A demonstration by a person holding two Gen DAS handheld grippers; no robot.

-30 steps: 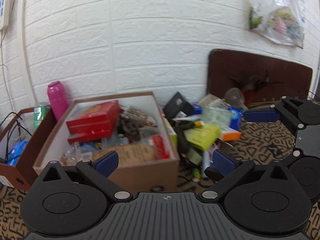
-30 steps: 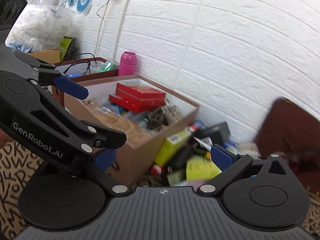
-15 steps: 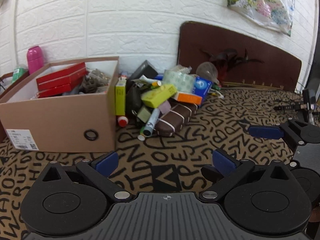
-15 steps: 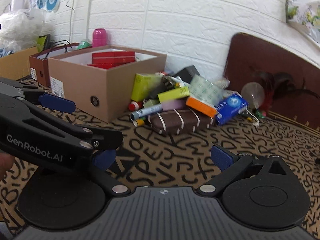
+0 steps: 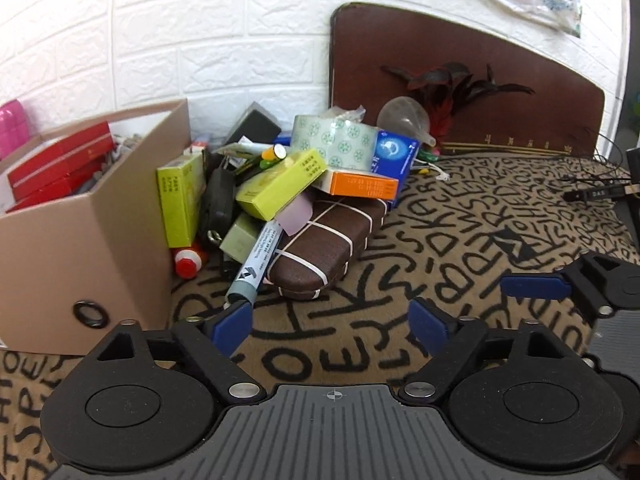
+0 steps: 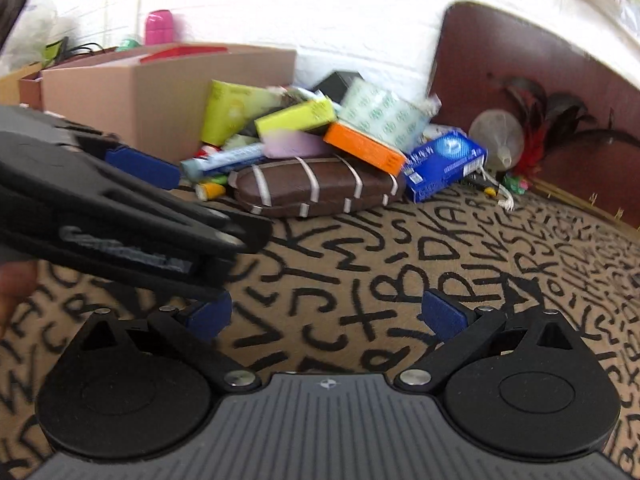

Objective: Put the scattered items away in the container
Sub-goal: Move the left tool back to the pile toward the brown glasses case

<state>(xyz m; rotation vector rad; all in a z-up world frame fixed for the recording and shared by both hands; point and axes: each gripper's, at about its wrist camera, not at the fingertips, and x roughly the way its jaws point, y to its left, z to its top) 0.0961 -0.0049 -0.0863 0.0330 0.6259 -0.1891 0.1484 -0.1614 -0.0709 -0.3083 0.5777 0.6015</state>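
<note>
At the bottom of both frames, the left gripper (image 5: 330,326) is empty with its fingers closing, and the right gripper (image 6: 326,316) is spread wide and empty. Mid-frame, the pile starts with a brown case (image 5: 320,248) and a blue tube (image 5: 258,258); I judge these nearest, loose pieces the best first pick. At left, beside the pile, stands the cardboard box (image 5: 80,240). Underneath lies a lettered tan cloth (image 5: 460,248); behind, a white brick wall (image 5: 240,40).

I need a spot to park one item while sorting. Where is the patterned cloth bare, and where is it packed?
Bare: the lettered cloth in front of the brown banded case, out to the dark headboard. Packed: the heap between the cardboard box and the blue carton.
</note>
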